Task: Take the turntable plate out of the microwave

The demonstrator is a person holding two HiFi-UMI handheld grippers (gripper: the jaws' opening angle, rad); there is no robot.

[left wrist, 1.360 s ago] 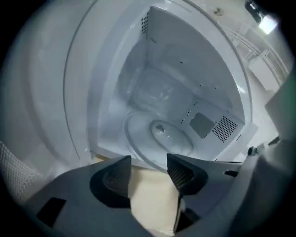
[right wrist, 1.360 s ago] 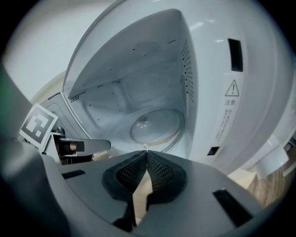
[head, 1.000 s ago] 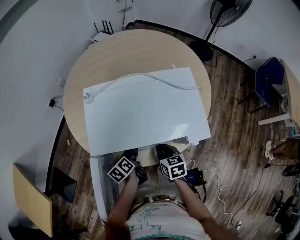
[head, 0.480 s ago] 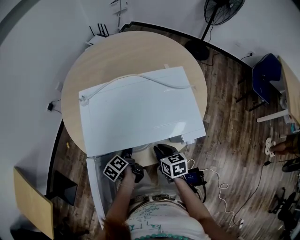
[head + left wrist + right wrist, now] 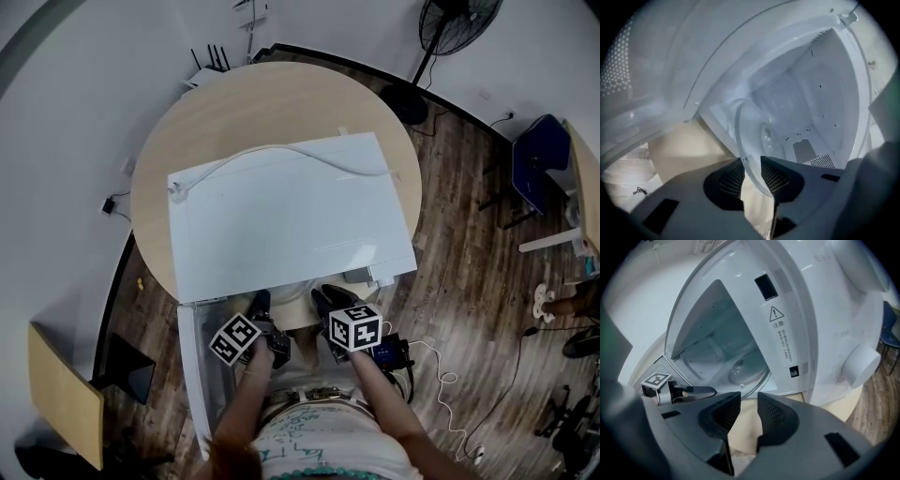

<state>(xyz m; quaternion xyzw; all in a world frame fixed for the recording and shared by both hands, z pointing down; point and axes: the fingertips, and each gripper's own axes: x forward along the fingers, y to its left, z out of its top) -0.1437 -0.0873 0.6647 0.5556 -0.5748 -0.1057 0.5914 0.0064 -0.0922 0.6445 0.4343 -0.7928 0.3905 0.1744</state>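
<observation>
Judging by the open door (image 5: 194, 375) and the glass turntable plate (image 5: 754, 140) lying low inside the microwave (image 5: 291, 220), the task is only at the grasp; lifting the plate out and setting it down remain. The left hand-held gripper (image 5: 751, 160) has just been closing its jaws around the plate's near rim, with a gap showing beside the glass, so there is no pinch yet. The right hand-held gripper (image 5: 749, 395) has just been opening and stands spread and empty before the cavity. The microwave sits on a round pale wooden bench (image 5: 253, 103), a white cable (image 5: 319, 161) across its top. Around it are dark plank floor (image 5: 469, 262), a fan (image 5: 457, 21) and a blue chair (image 5: 532, 169).
</observation>
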